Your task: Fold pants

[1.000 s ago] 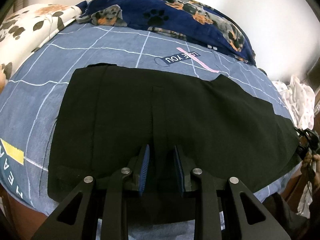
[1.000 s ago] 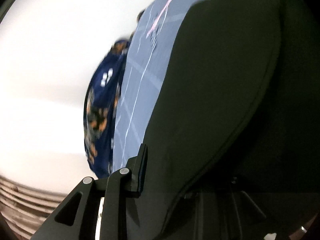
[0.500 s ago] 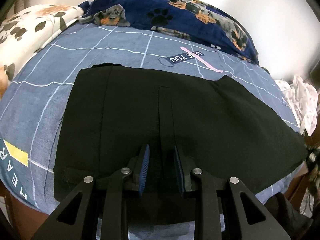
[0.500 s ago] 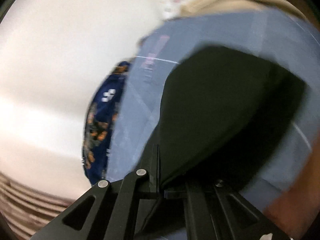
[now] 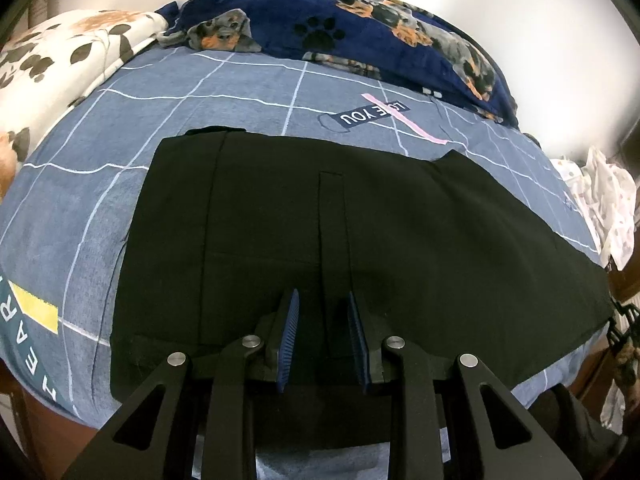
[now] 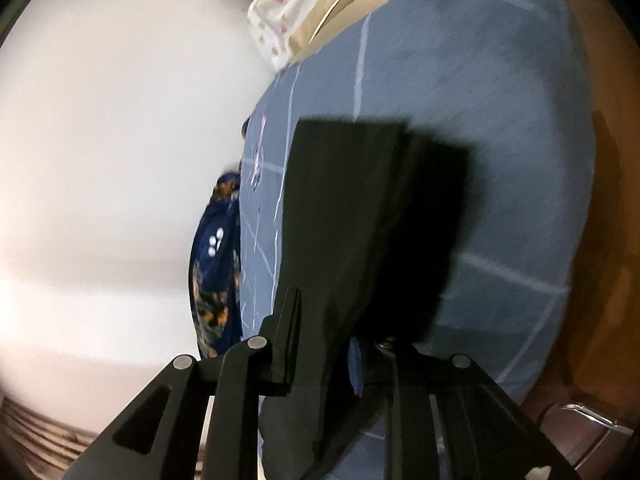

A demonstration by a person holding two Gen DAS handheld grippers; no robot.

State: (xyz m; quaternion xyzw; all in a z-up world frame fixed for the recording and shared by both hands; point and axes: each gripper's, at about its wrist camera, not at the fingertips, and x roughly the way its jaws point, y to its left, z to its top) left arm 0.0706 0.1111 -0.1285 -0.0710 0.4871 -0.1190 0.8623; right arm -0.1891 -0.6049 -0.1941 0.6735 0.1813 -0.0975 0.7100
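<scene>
Over the pants (image 5: 360,220), the left gripper (image 5: 323,312) points steeply down.

A white wall (image 5: 540,20) stands behind the blue-sheeted bed (image 5: 248,120).

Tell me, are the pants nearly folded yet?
Not nearly. Done: the black cloth pants lie smoothed flat on the blue grid-patterned bedsheet. In hand: the left claw holds the near edge, while the right claw, jaws opening, has cloth between them. Left: the actual folds; none shows clearly.
</scene>
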